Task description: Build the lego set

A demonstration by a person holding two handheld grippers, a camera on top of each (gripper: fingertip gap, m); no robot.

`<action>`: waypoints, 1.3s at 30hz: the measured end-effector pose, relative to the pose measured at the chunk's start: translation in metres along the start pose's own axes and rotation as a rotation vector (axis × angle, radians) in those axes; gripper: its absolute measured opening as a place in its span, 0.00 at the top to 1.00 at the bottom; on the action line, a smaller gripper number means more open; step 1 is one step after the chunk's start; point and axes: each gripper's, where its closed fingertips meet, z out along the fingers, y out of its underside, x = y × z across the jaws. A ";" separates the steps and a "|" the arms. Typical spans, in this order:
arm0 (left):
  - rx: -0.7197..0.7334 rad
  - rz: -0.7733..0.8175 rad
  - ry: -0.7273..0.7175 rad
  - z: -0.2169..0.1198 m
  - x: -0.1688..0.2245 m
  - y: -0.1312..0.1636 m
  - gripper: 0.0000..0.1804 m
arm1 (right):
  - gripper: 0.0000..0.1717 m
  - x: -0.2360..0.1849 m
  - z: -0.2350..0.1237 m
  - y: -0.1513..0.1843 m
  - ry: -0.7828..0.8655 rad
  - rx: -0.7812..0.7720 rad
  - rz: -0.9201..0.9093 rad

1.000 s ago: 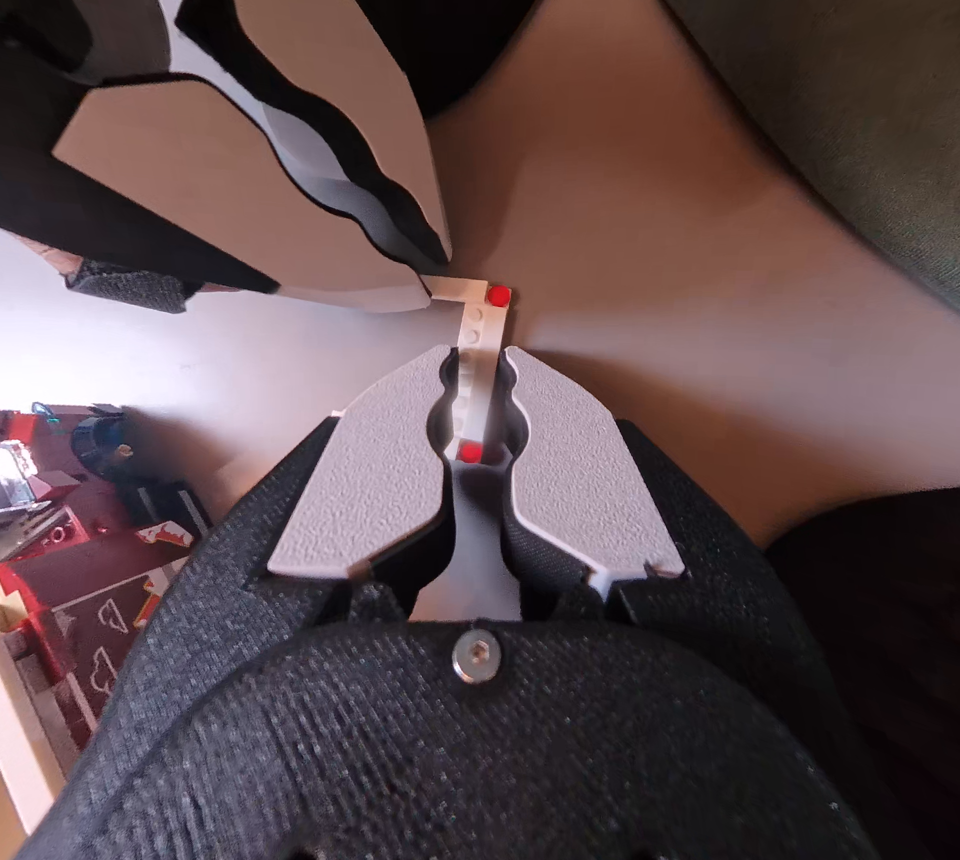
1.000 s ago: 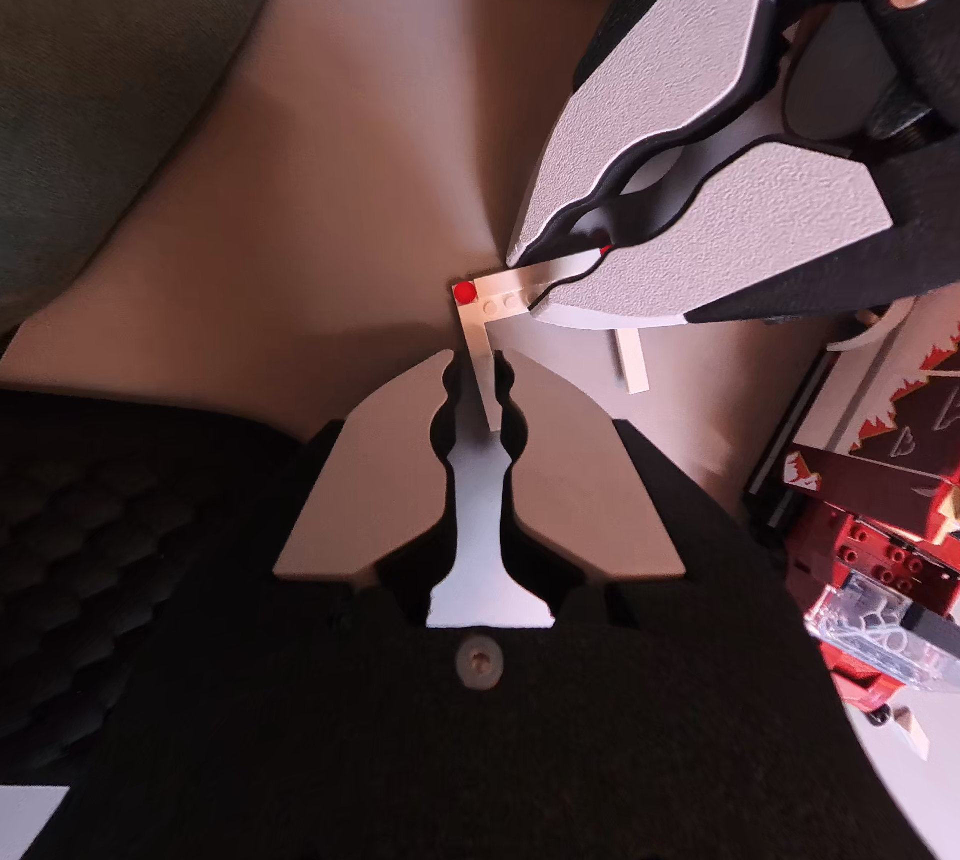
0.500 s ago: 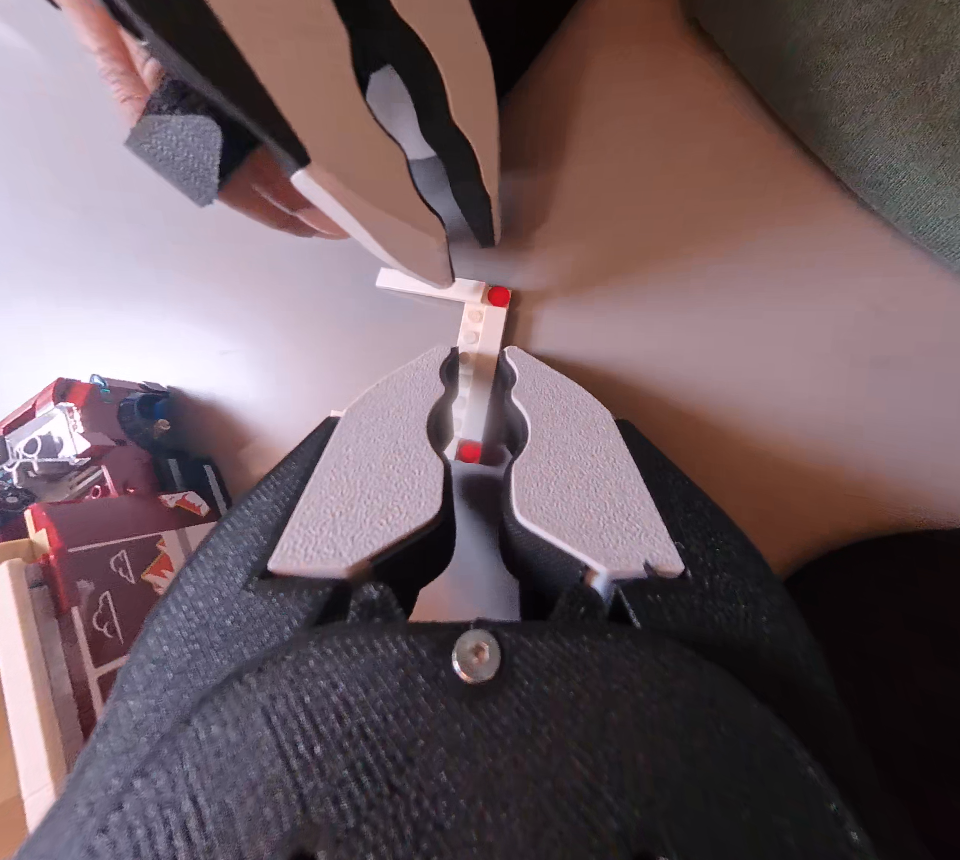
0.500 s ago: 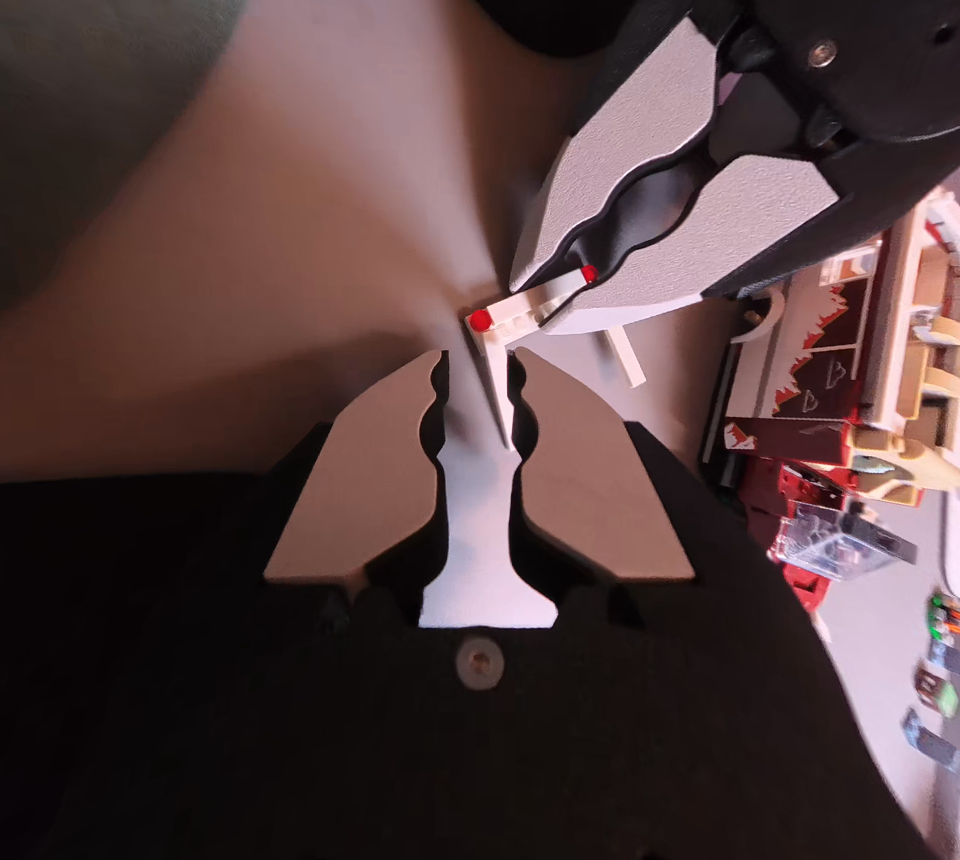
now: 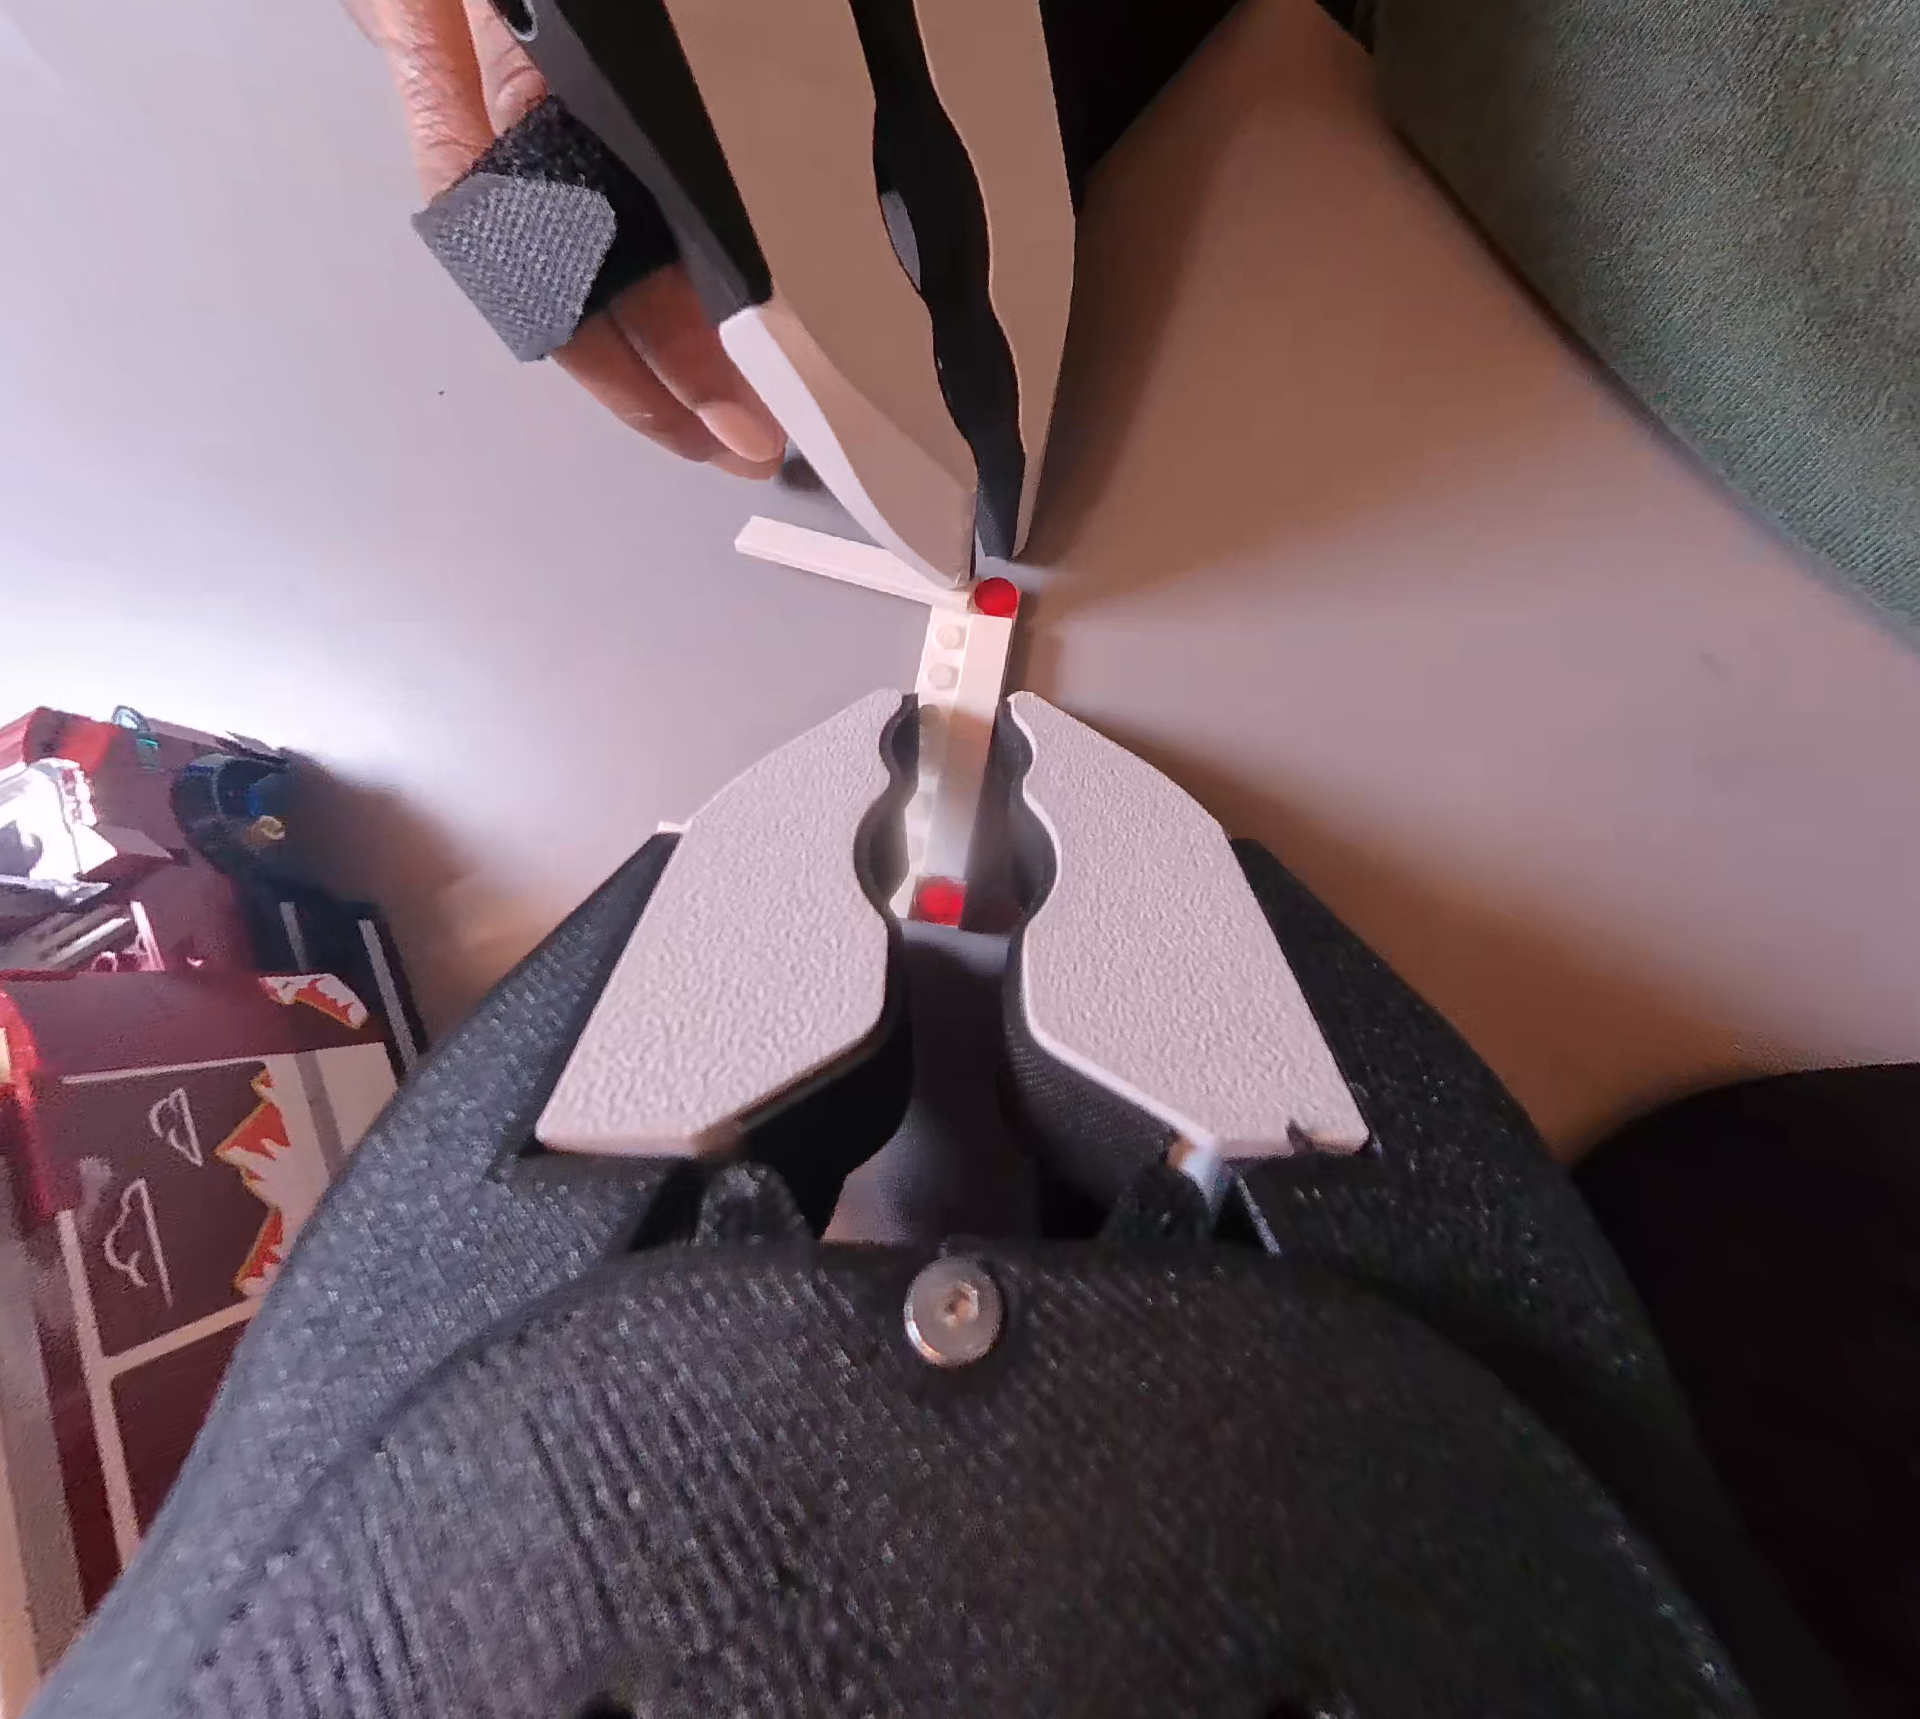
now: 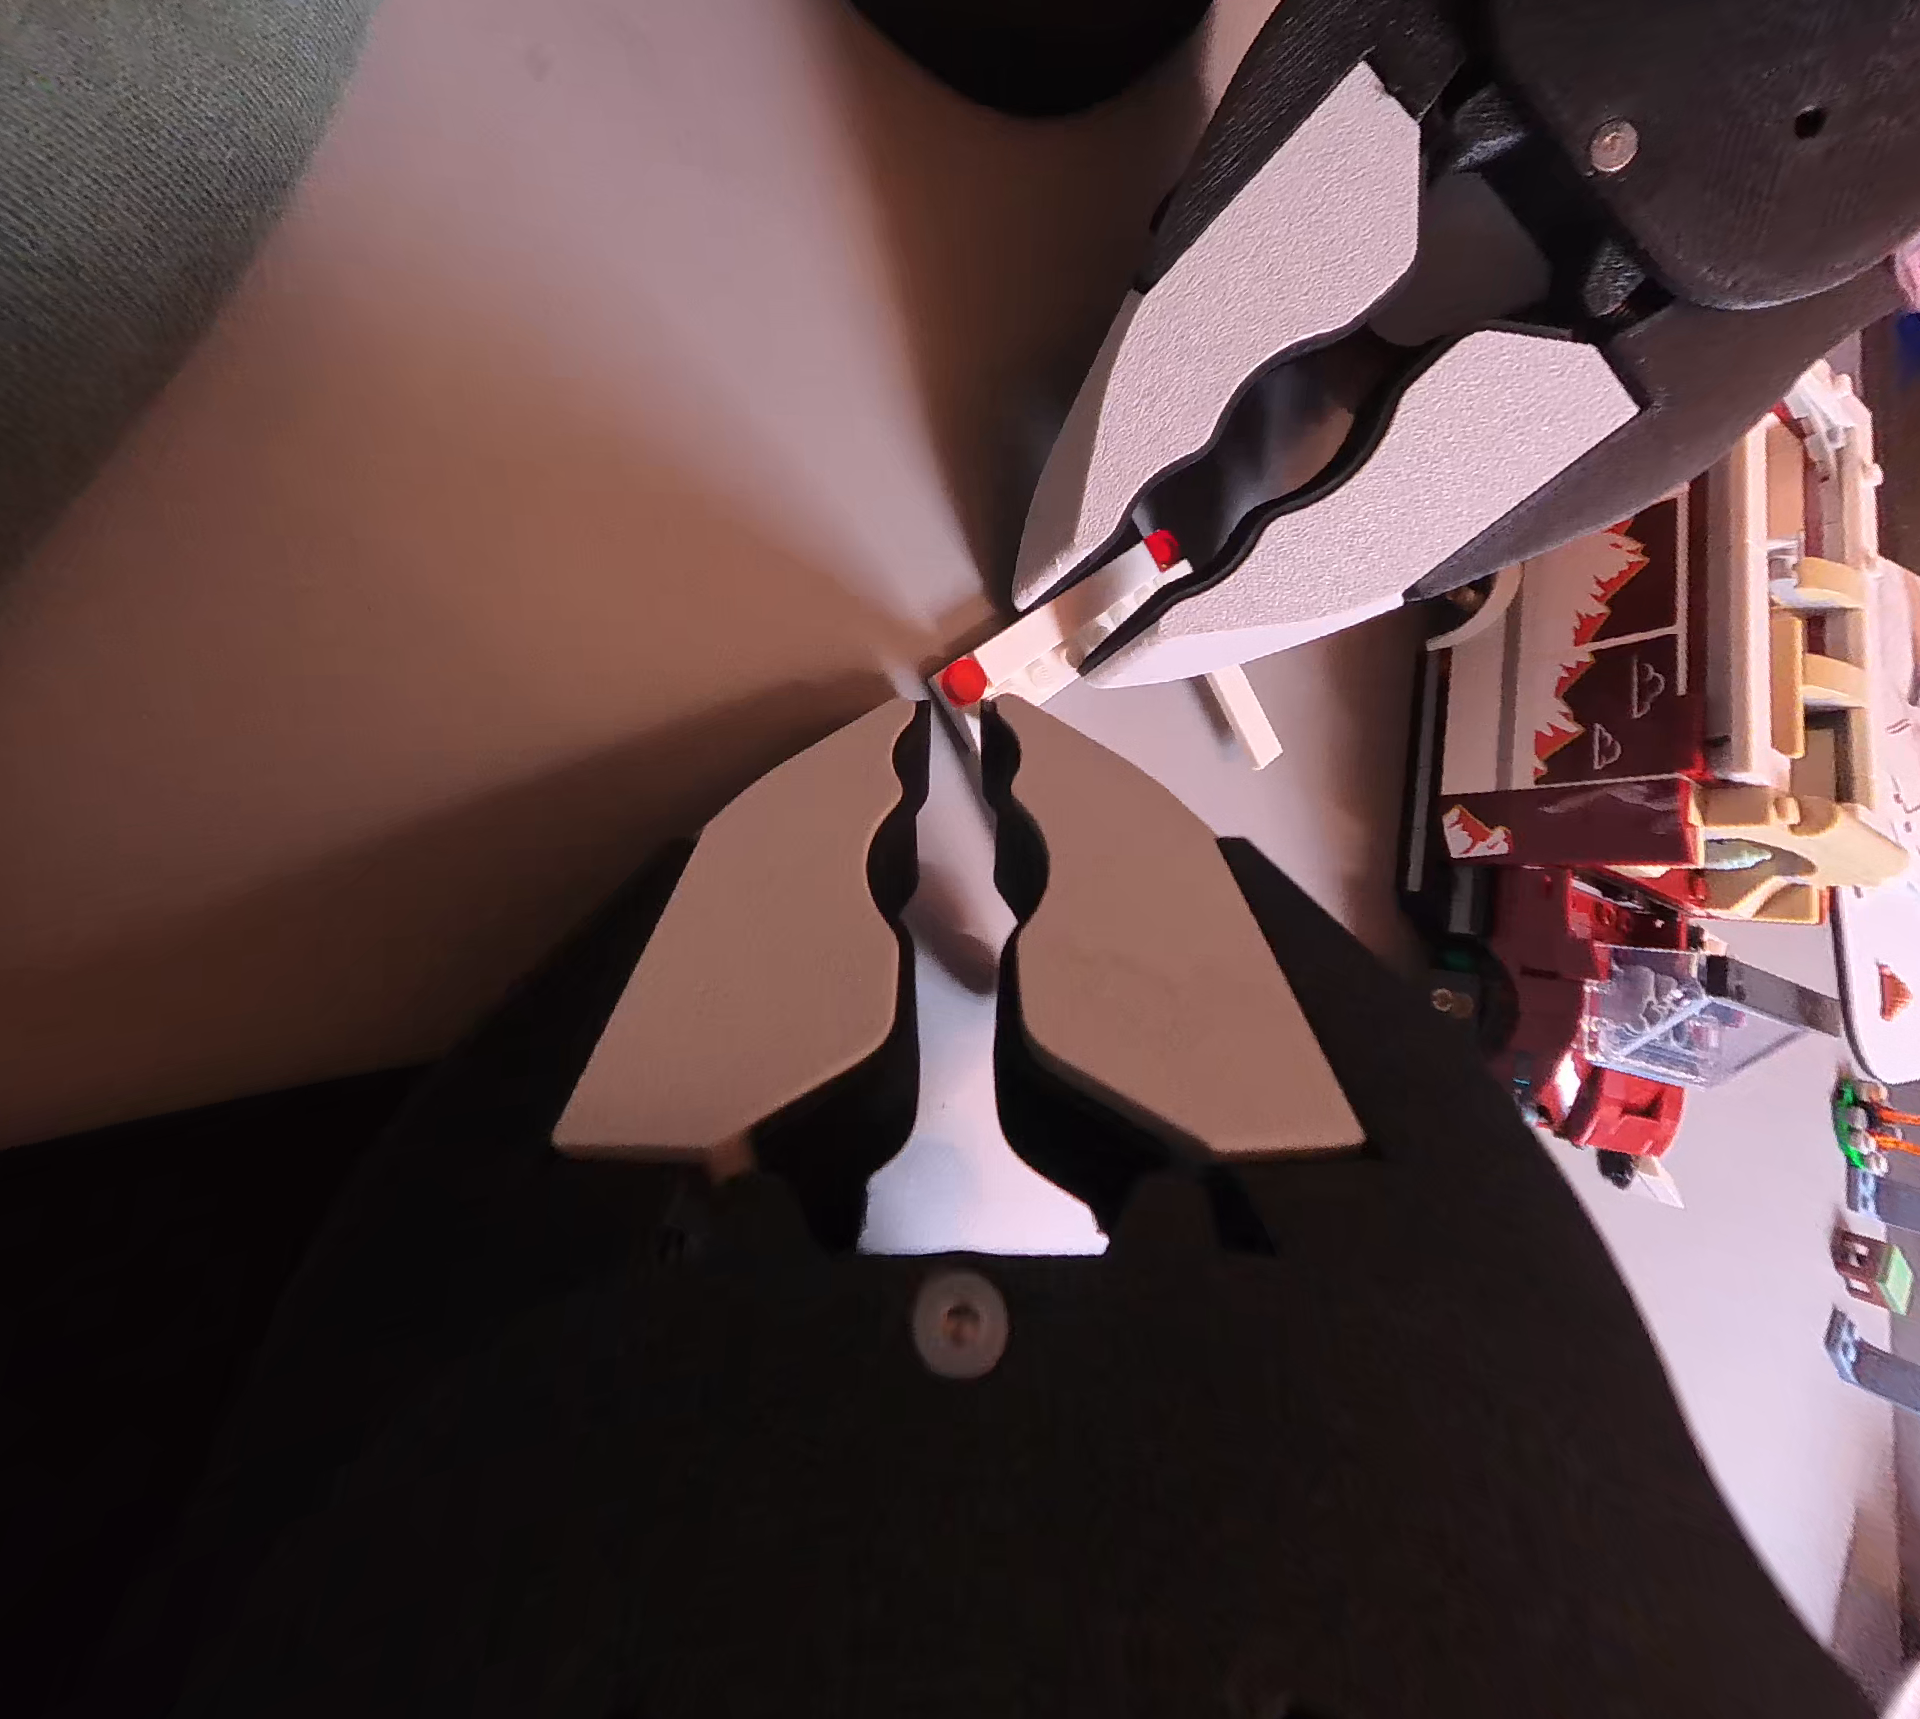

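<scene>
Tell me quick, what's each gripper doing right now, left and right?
Left gripper: closed on the white studded plate with red studs.
Right gripper: nearly closed at that plate's red-studded end; a grip cannot be told.

White studded toy-brick plate (image 5: 961, 713), a red round stud (image 5: 995, 596) at its far end, another red stud (image 5: 940, 898) at its near end. Plain white thin strip (image 5: 821, 563). Pale grey pebbled fingers (image 5: 748, 942) on black woven-texture housing (image 5: 831, 1461). Dark red toy-brick model (image 6: 1621, 734), white-and-orange jagged pattern, tan parts. Beige-grey tabletop (image 5: 1351, 630). Muted green fabric (image 5: 1662, 163).
</scene>
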 end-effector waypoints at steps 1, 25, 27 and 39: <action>0.006 -0.005 0.003 0.000 0.000 0.000 0.92 | 0.95 0.000 0.000 0.000 -0.002 0.002 0.001; 0.415 -0.228 0.030 -0.041 -0.016 -0.045 0.92 | 0.92 0.039 -0.035 -0.029 0.239 0.223 0.039; 0.474 -0.242 0.035 -0.049 -0.017 -0.054 0.92 | 0.92 0.045 -0.043 -0.037 0.279 0.247 0.017; 0.734 -0.311 0.116 -0.088 -0.012 -0.091 0.96 | 0.98 0.066 -0.076 -0.077 0.442 0.320 -0.070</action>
